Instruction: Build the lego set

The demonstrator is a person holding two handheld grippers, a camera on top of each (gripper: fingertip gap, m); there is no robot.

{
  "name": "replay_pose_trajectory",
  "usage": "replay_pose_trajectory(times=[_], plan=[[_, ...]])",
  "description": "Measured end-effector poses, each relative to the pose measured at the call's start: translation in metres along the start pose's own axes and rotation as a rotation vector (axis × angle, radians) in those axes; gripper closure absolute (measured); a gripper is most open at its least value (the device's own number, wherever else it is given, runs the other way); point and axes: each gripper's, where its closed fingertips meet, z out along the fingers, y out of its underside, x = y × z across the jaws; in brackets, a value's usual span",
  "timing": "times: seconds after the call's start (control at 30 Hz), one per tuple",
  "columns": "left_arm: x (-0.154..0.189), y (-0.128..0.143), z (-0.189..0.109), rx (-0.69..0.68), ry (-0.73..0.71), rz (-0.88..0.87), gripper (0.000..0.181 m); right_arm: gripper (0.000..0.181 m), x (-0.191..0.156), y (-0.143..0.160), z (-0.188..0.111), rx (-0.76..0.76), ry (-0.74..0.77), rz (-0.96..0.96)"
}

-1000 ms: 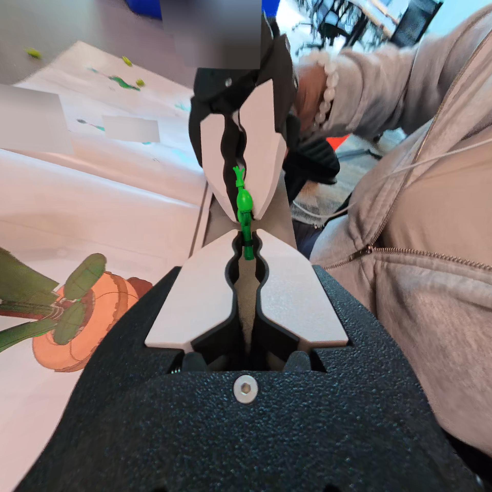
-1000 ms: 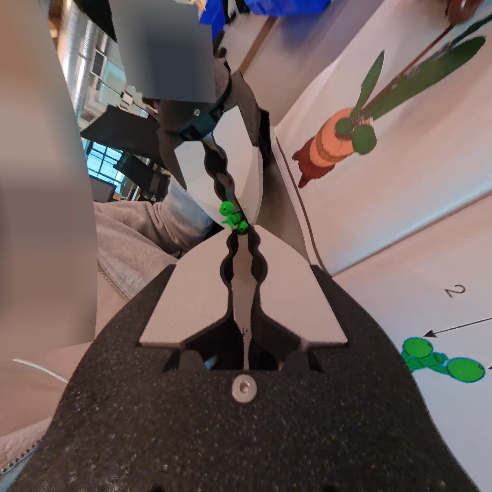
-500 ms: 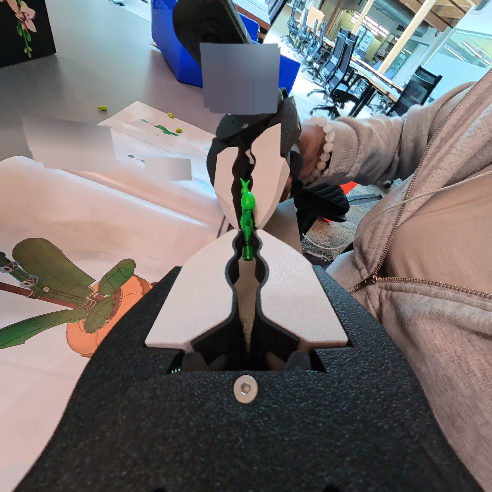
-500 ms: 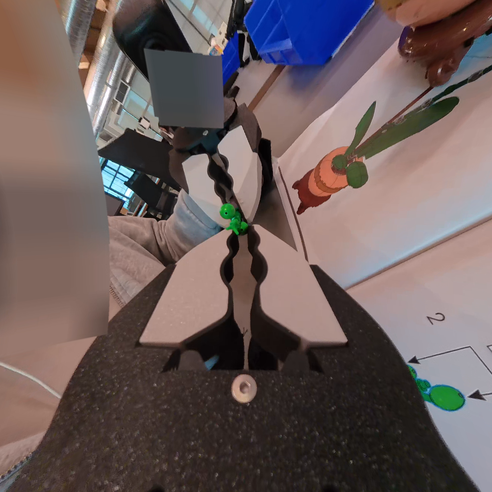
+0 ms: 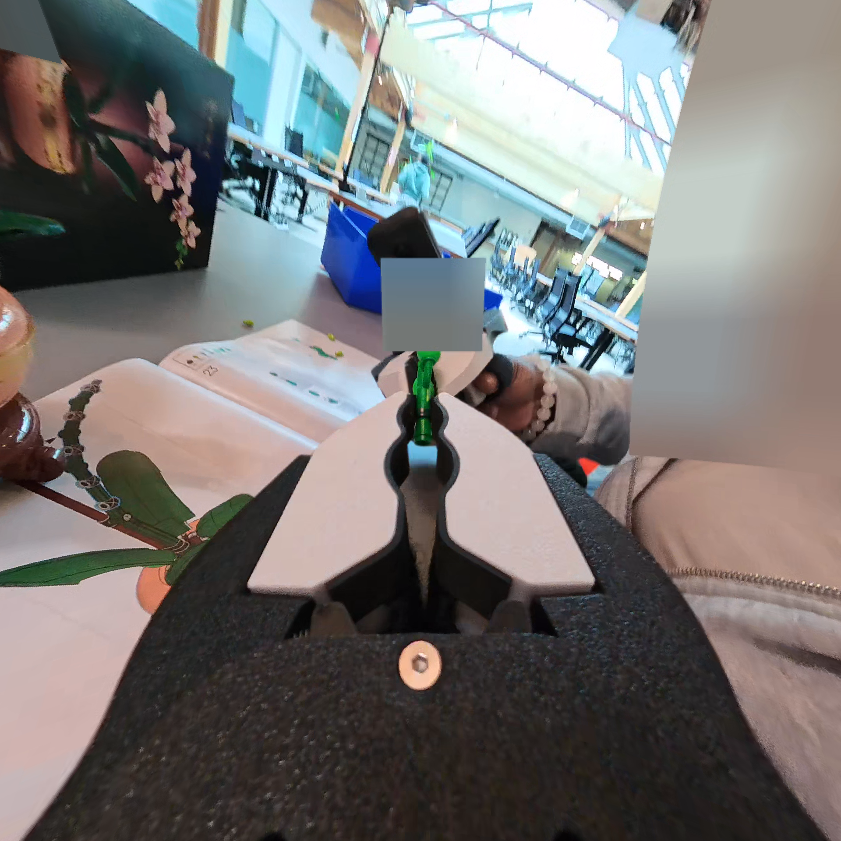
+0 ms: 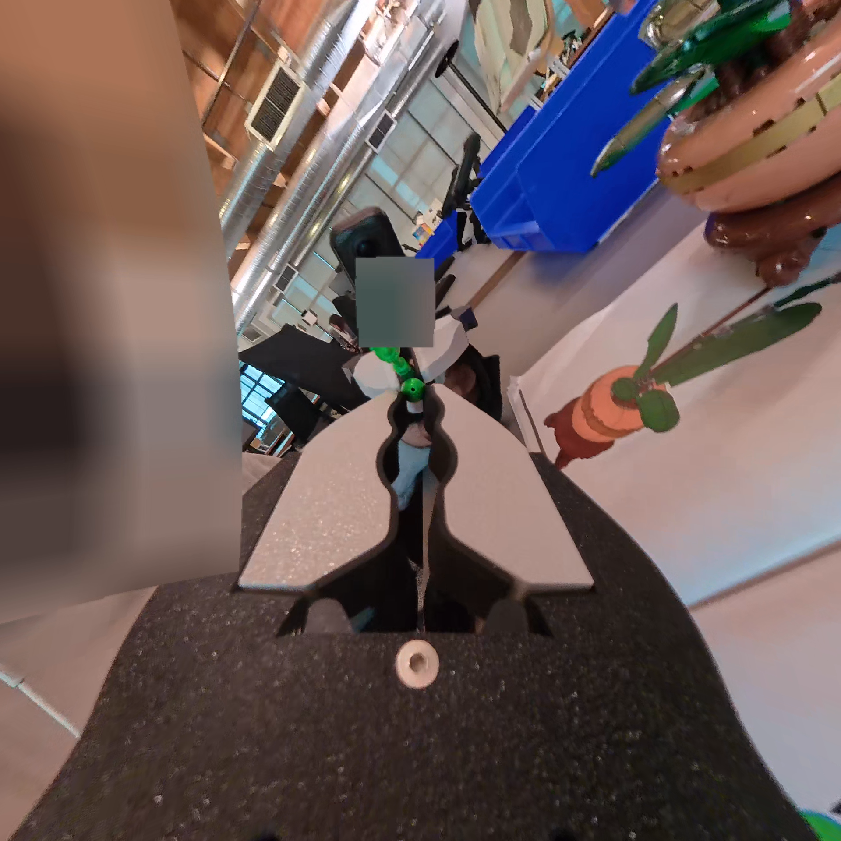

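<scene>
A thin bright green lego stem piece [image 5: 423,409] is held in the air between the two grippers. My left gripper [image 5: 422,402] is shut on its near end. My right gripper [image 5: 430,371] faces it tip to tip and holds the far end, with a hand [image 5: 514,391] behind it. In the right wrist view, my right gripper [image 6: 414,393] is shut on a green ball end [image 6: 412,388] of the piece. The stem [image 6: 387,355] runs on into the left gripper [image 6: 437,355] beyond. How the green parts join is hidden by the fingers.
An open instruction booklet [image 5: 191,432] lies on the grey table [image 5: 205,291] below. A built lego flower pot [image 6: 751,159] stands on the booklet's far side. A dark box with orchid pictures [image 5: 104,159] and a blue bin [image 5: 350,259] stand behind. Small green bits [image 5: 332,337] lie on the far page. My two grippers' fingertips are within a few centimetres of each other. Both grippers' tips are roughly 15 centimeters from the built lego flower pot [image 6: 751,159].
Both grippers have tilted upward and now meet more end-on, still tip to tip on the green piece. The views show more of the room and less of the booklet.
</scene>
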Motion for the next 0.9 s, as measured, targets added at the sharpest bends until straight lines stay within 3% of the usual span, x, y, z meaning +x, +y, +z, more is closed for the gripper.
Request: replay_pose_trajectory(times=[0.4, 0.9], plan=[[0.004, -0.02, -0.01, 0.219, 0.024, -0.048, 0.176, 0.174, -0.011, -0.011, 0.012, 0.034, -0.059, -0.022], [0.005, -0.003, -0.008, 0.041, 0.02, -0.003, 0.176, 0.175, 0.0, 0.01, 0.005, -0.185, 0.056, -0.128]])
